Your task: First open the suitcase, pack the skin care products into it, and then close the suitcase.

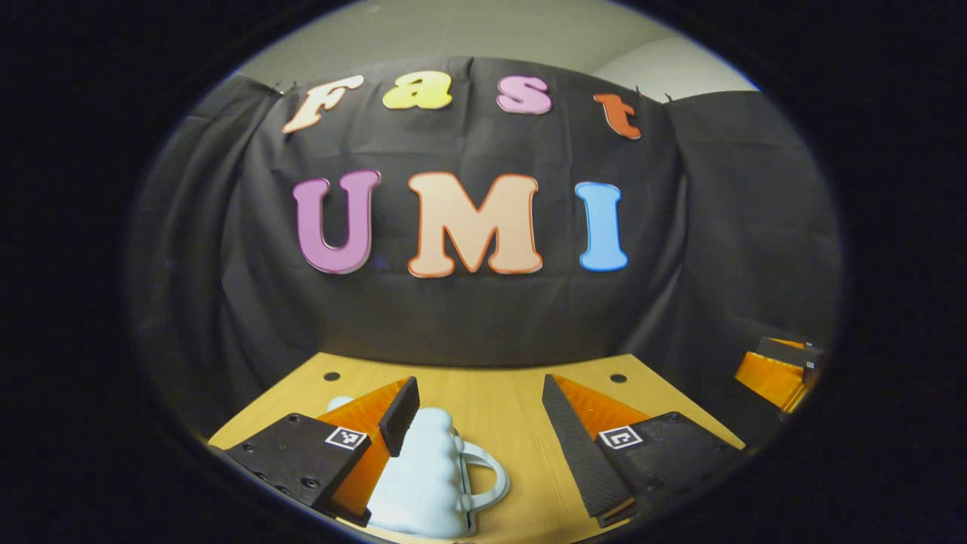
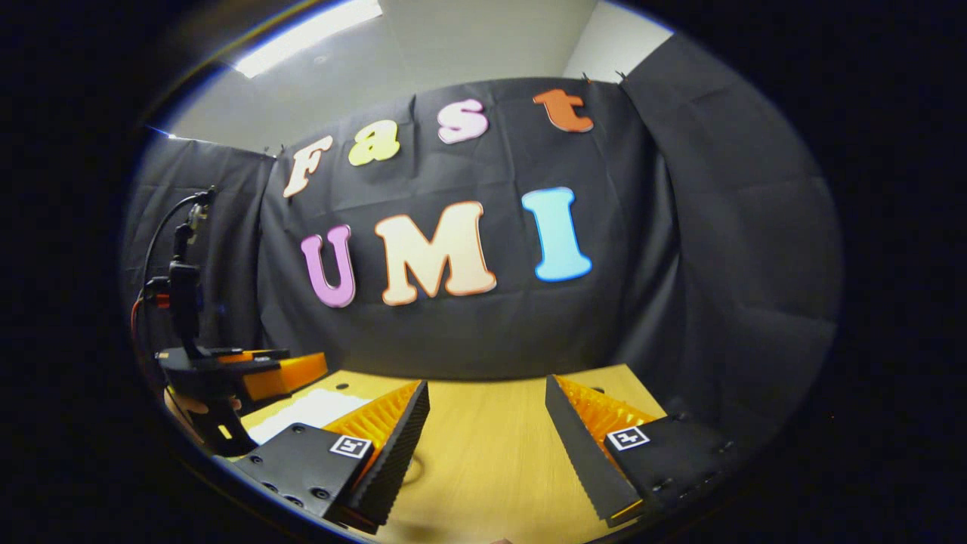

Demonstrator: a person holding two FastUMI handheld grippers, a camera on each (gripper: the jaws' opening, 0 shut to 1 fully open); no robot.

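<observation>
The suitcase [image 1: 430,476], as we take the pale blue ribbed case with a looped handle to be, lies on the tabletop [image 1: 491,400] at the bottom of the left gripper view. It sits low between the fingers of the left tool [image 1: 483,423], nearer the left finger, whose tip overlaps its upper edge in the picture; we cannot tell whether that finger touches it. Its handle loops out towards the gap between the fingers. The left tool's fingers stand wide apart and grip nothing.

At the right edge of that same view we see the right tool [image 1: 778,370], farther off and level with the tabletop's far side.

In the right gripper view, the right tool [image 2: 487,434] is likewise spread wide, with bare light wood between its fingers and nothing held. The left tool [image 2: 249,374] shows at the left of this view, with a black upright mount and cables rising from it, and part of a hand [image 2: 189,412] beneath it. A white patch [image 2: 302,412] lies on the tabletop just beside that tool; we cannot make out what it is.

Behind the tabletop hangs the black cloth [image 1: 483,317] of the booth wall, with a pale wall above it. Two small dark holes mark the far side of the wood in the left gripper view.
</observation>
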